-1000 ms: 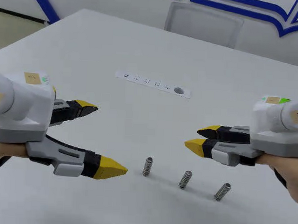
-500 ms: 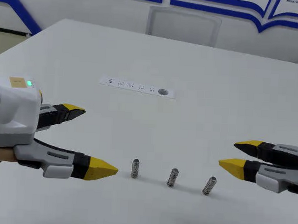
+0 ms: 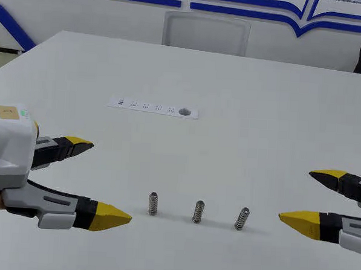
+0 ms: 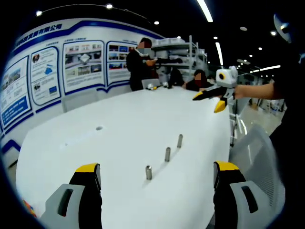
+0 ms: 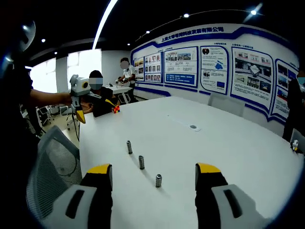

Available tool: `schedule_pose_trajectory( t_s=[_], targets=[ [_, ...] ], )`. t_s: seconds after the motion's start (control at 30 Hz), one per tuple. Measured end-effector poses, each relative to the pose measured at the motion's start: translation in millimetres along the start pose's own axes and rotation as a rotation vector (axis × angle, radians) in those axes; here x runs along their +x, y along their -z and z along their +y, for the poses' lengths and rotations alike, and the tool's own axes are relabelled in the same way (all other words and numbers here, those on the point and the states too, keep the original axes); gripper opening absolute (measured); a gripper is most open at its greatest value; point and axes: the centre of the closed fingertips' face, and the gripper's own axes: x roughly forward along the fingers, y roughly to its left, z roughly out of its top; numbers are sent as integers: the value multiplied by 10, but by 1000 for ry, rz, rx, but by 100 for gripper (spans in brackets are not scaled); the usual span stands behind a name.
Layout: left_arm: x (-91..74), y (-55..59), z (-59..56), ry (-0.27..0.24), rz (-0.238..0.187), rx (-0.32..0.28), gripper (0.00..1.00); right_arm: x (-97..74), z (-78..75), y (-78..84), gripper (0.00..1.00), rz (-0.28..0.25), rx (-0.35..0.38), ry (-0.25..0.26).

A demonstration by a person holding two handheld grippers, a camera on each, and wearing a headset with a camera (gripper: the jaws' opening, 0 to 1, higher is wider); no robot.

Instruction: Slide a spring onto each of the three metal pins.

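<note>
since one second ago the right tool (image 3: 296,195) has gone outward to the right, away from the springs (image 3: 198,211), and its two yellow tips, which were then close to each other, now stand wide apart. the left tool (image 3: 108,181) has kept its jaws wide apart as before and has gone a little to the left and lower in the head view. the springs have not changed their place on the tabletop (image 3: 249,90).

the three springs stand upright in a short row on the near part of the white tabletop, each one apart from the next. the pins inside them are too small to make out. the left tool hangs just beside the left end of the row, with its lower tip near the first spring and not touching it. the right tool hangs beside the right end of the row, farther off, and its jaws hold nothing. both tools point inward, toward the row.

in the left gripper view the springs (image 4: 167,154) run away in a line between the two spread jaws, and the right tool (image 4: 207,102) shows beyond them.

a white socket strip (image 3: 153,107) lies flat farther back on the tabletop, and a chair (image 3: 204,32) stands at the far edge.
</note>
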Motion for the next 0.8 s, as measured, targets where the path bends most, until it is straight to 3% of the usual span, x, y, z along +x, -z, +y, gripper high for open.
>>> schedule_pose_trajectory(
  t_s=[0.17,0.27,0.5,0.8],
  targets=[
    [25,-1,-39,6,3,17,100,-35,11,141,73,40,-7,4],
    [28,1,-64,14,6,27,100,-60,26,159,77,38,7,5],
    [24,25,-81,13,22,33,100,-116,12,29,80,-12,14,25],
    [45,82,-141,22,37,37,100,-116,28,-7,82,-9,5,22]
  ],
)
